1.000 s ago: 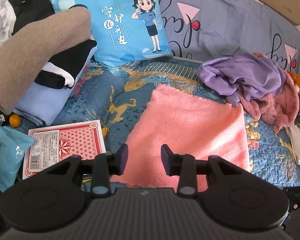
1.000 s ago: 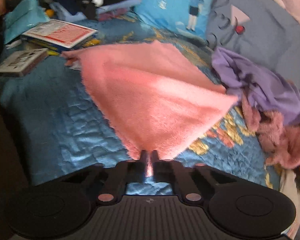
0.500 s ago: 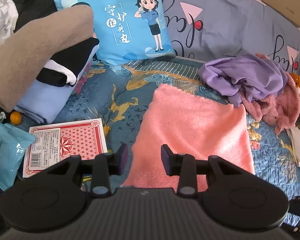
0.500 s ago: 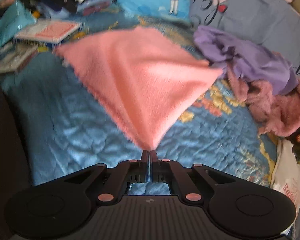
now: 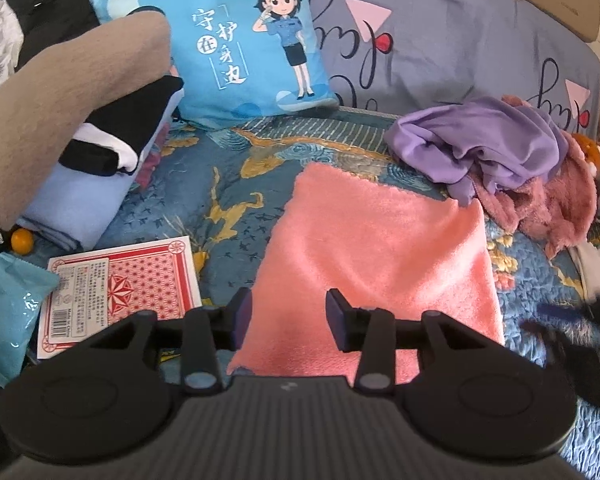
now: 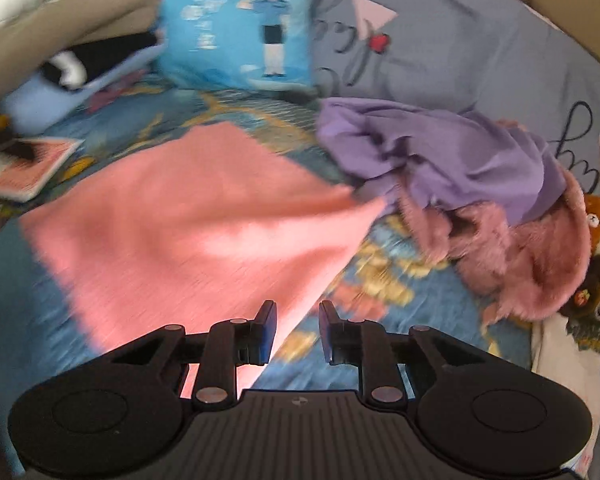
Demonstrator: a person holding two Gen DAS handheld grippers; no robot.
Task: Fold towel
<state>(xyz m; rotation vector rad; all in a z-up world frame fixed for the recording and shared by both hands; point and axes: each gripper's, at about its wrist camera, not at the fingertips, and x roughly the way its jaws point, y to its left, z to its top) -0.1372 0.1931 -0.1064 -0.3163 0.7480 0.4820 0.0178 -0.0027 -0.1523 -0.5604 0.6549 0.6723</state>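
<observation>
A pink towel [image 5: 380, 256] lies flat on the blue patterned bedspread [image 5: 220, 200], folded into a long rectangle running away from me. My left gripper [image 5: 288, 316] hovers open over its near edge, nothing between the fingers. In the right wrist view the same pink towel [image 6: 196, 224] spreads out ahead and to the left. My right gripper [image 6: 294, 328] is open just off the towel's near right corner, holding nothing; this view is motion-blurred. The right gripper's dark blur shows at the left wrist view's right edge.
A purple garment [image 5: 484, 140] on a fuzzy mauve one [image 5: 556, 208] lies right of the towel. A blue cartoon cushion [image 5: 244, 40], stacked folded clothes [image 5: 84, 128], a red card box [image 5: 120, 288] and a teal packet [image 5: 8, 304] sit left and behind.
The right gripper held up the towel's corner, lowered it, then opened and let go; the towel now lies flat. The left gripper stayed open and shifted slightly.
</observation>
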